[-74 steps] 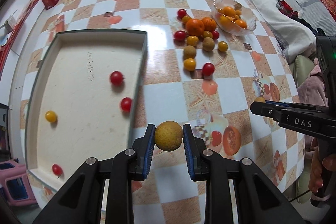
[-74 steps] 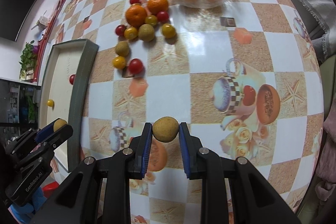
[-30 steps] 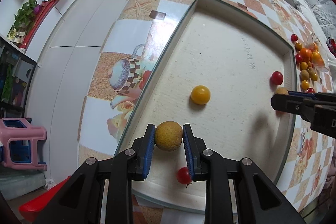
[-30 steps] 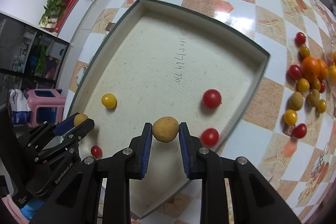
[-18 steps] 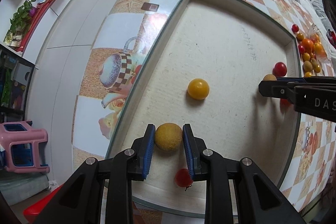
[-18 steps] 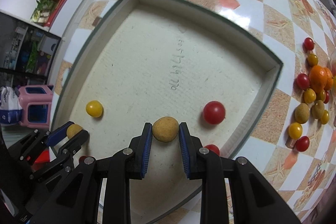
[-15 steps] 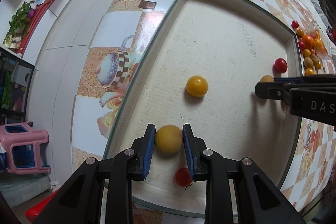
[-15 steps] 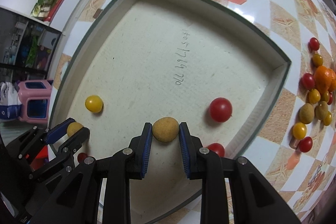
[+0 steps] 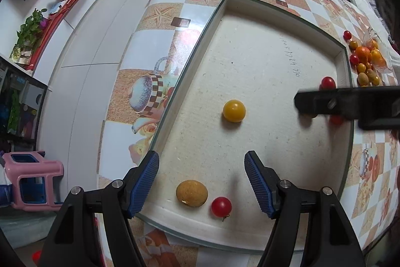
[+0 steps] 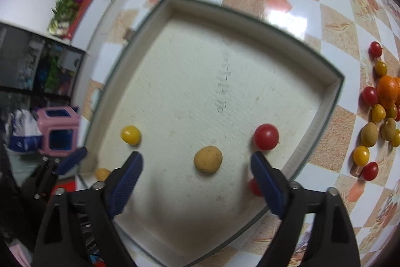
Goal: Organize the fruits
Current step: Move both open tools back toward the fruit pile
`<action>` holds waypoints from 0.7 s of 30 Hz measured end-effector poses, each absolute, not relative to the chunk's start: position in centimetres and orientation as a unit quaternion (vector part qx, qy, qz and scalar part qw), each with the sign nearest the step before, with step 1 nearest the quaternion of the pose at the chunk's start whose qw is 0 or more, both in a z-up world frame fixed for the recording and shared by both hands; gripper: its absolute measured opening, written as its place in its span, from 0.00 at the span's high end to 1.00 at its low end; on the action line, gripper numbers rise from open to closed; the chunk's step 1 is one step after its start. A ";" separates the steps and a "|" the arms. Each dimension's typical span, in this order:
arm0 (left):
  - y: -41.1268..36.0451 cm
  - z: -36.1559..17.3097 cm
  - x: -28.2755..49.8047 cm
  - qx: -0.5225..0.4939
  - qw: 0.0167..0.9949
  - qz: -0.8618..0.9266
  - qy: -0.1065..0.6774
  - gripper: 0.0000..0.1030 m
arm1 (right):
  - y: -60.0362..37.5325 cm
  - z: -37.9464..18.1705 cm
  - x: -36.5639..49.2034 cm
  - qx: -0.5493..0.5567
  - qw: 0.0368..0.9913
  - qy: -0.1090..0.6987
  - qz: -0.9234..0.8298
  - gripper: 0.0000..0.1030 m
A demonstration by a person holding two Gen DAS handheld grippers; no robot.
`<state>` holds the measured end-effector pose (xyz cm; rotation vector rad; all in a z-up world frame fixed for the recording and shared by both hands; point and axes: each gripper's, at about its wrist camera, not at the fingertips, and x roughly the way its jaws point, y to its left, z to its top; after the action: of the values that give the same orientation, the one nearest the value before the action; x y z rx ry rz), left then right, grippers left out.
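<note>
Now both hand-held grippers, left [image 9: 202,182] and right [image 10: 196,180], point steeply down, jaws just spread; a tan fruit [image 9: 191,193] lies loose below each [image 10: 208,163] in the tray [image 9: 211,24].

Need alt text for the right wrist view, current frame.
The right gripper stands open above a shallow tray, its jaws just opened, with a tan round fruit lying free on the tray floor between the fingers. A red tomato and a yellow tomato also lie in the tray; more fruit waits on the checkered table.
</note>
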<state>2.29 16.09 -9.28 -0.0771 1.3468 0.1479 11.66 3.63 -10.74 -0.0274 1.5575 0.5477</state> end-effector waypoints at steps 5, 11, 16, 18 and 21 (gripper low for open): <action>15.3 -8.2 2.5 -0.026 0.782 0.054 0.621 0.30 | 1.9 -8.8 11.9 0.012 0.692 0.679 0.243 0.00; 12.3 -6.4 3.2 -0.014 0.791 0.025 0.611 0.30 | -2.1 -7.5 11.8 0.021 0.708 0.673 0.213 0.00; 8.4 -5.1 4.2 0.013 0.797 -0.010 0.604 0.30 | -7.3 -6.5 12.2 0.024 0.720 0.670 0.178 0.00; 6.5 -4.8 4.6 0.022 0.797 -0.027 0.603 0.30 | -9.9 -6.5 12.3 0.028 0.723 0.671 0.161 0.00; 3.7 -4.3 5.2 0.026 0.798 -0.051 0.601 0.30 | -13.7 -6.7 12.3 0.036 0.724 0.676 0.130 0.00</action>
<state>5.16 3.74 -4.32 0.0566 1.2892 -0.1096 12.26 -13.73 -6.72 0.0793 1.4917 0.2873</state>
